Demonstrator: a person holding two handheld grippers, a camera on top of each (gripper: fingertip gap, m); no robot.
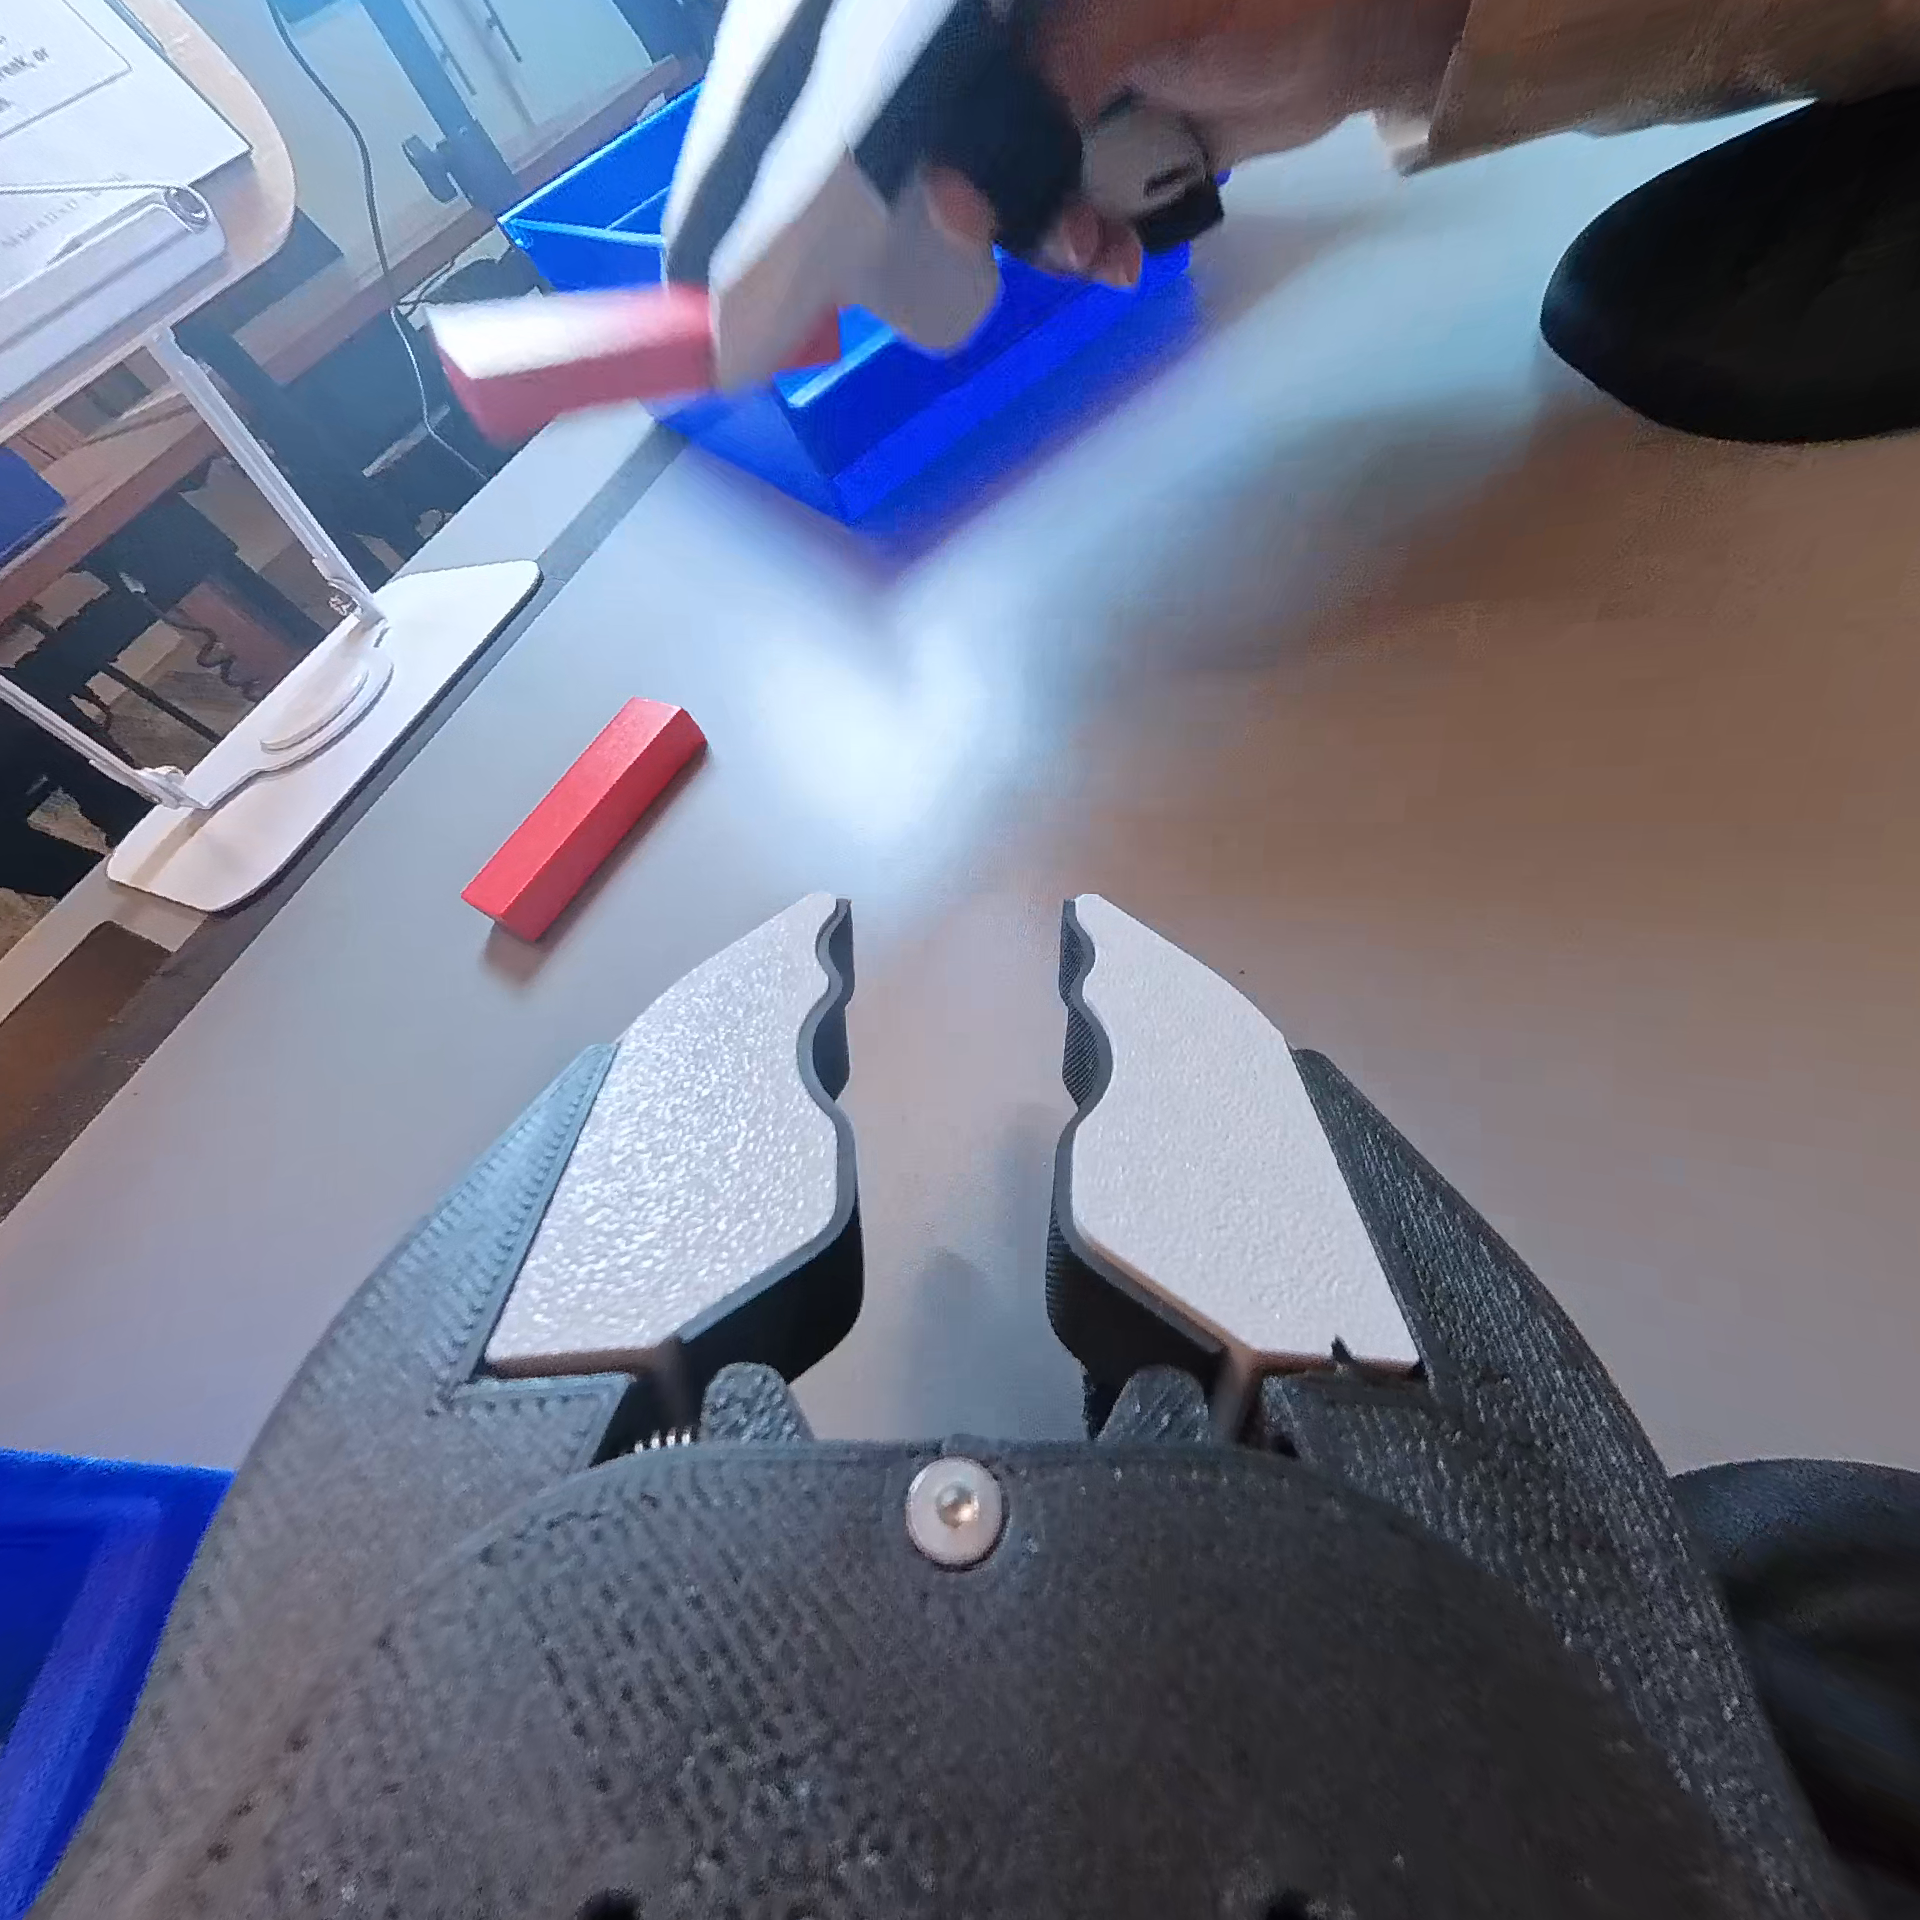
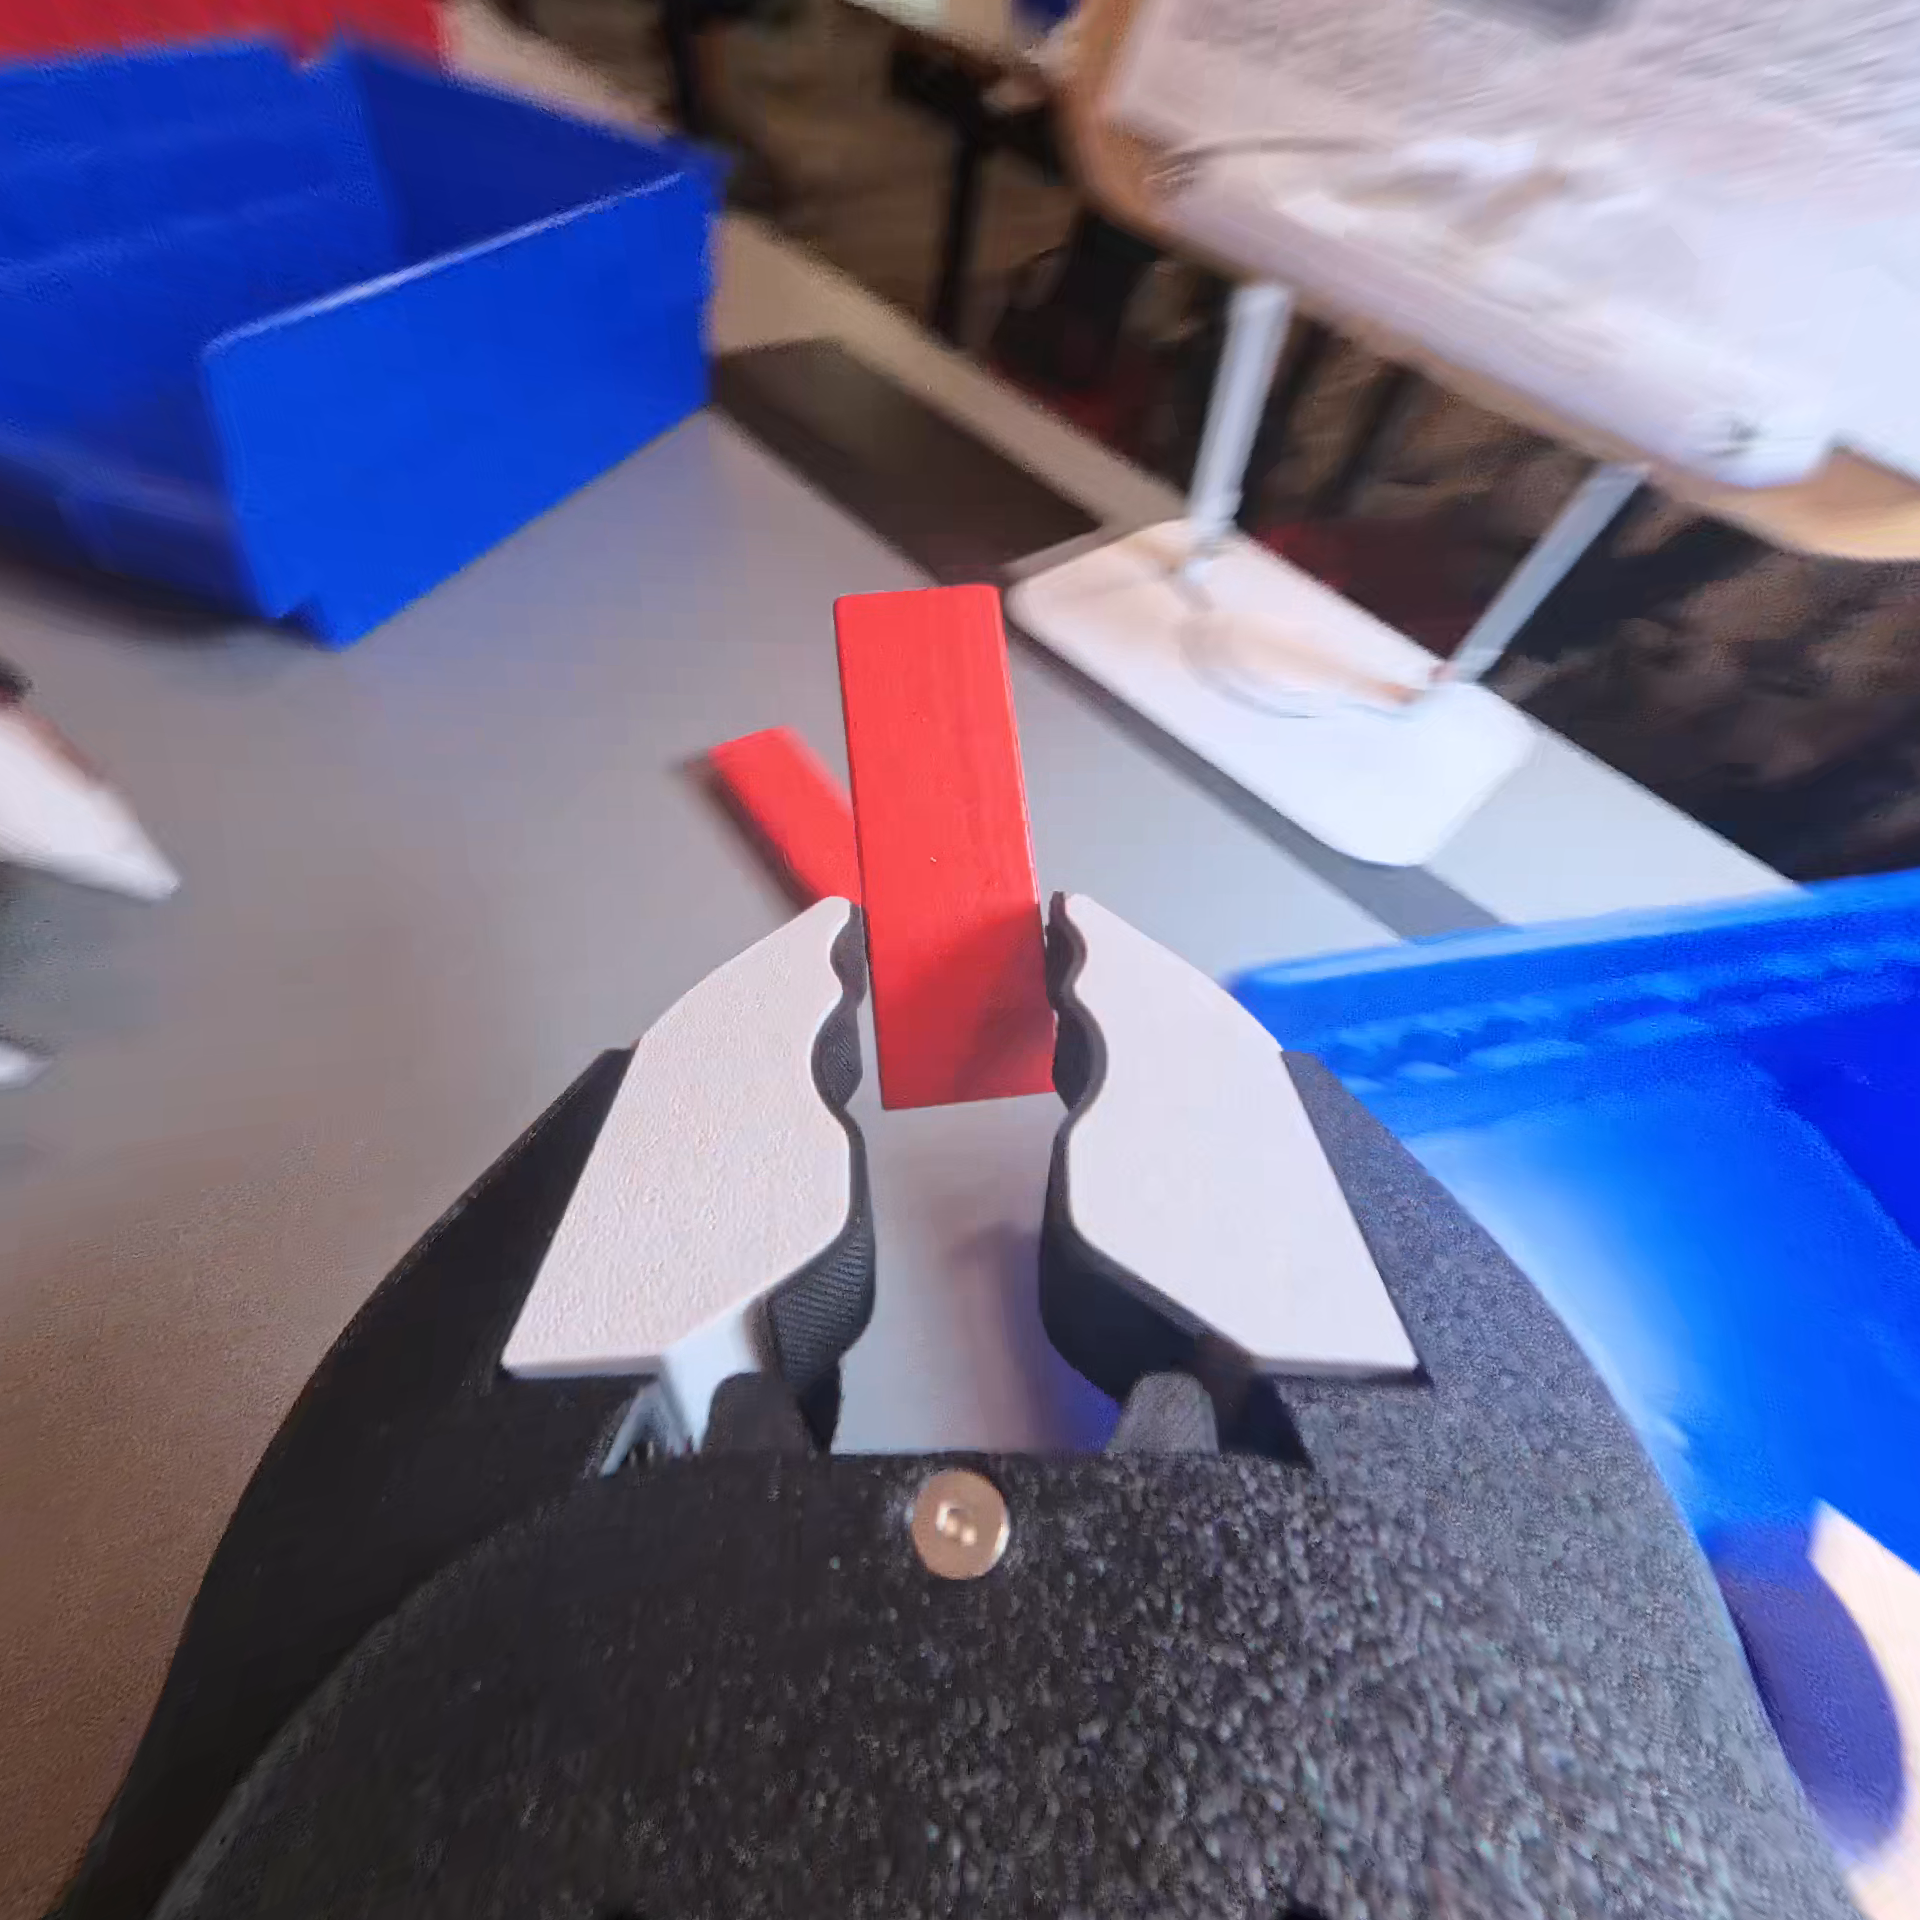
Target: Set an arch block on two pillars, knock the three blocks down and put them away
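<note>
My right gripper (image 2: 956,914) is shut on a red pillar block (image 2: 940,831) and holds it above the grey table; the block sticks out past the fingertips. In the left wrist view that gripper (image 1: 790,312) shows blurred at the top, with the held red block (image 1: 582,353) pointing left. A second red pillar block (image 1: 587,819) lies flat on the table, left of my left gripper (image 1: 956,925), which is open and empty just above the table. That lying block also shows in the right wrist view (image 2: 784,810), behind the held one. No arch block is in view.
A blue bin (image 1: 935,416) stands at the table's far edge; it also shows at the left of the right wrist view (image 2: 416,395). Another blue bin (image 2: 1610,1143) is close at the right. A white lamp base (image 1: 312,727) sits by the table's left edge. A person's dark sleeve (image 1: 1745,281) is at the upper right. The left gripper's tips are roughly 20 centimetres from the right gripper's.
</note>
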